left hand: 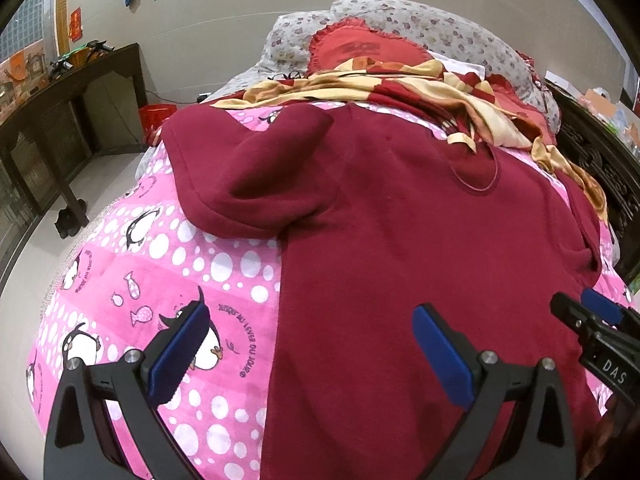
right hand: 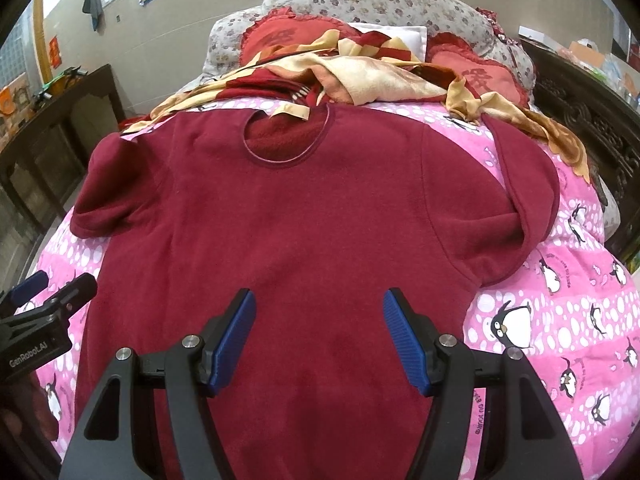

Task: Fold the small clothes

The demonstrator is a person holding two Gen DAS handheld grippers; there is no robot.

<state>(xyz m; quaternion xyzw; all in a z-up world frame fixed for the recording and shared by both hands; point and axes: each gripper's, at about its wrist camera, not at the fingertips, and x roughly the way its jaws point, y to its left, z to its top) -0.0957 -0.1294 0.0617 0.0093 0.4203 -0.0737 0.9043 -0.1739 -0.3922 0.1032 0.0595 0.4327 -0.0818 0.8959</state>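
Your left gripper [left hand: 312, 352] hovers low over the bed, jaws spread wide and empty, straddling the left side edge of the maroon shirt [right hand: 288, 216] near its hem. Your right gripper [right hand: 318, 340] sits level beside it, jaws also wide and holding nothing, centred above the shirt's lower body. The shirt lies flat, front up, on the pink penguin blanket [right hand: 560, 320], collar pointing away from you toward the pillows [right hand: 360, 4], both short sleeves spread out. A red and cream cloth [right hand: 360, 68] is bunched just beyond the collar.
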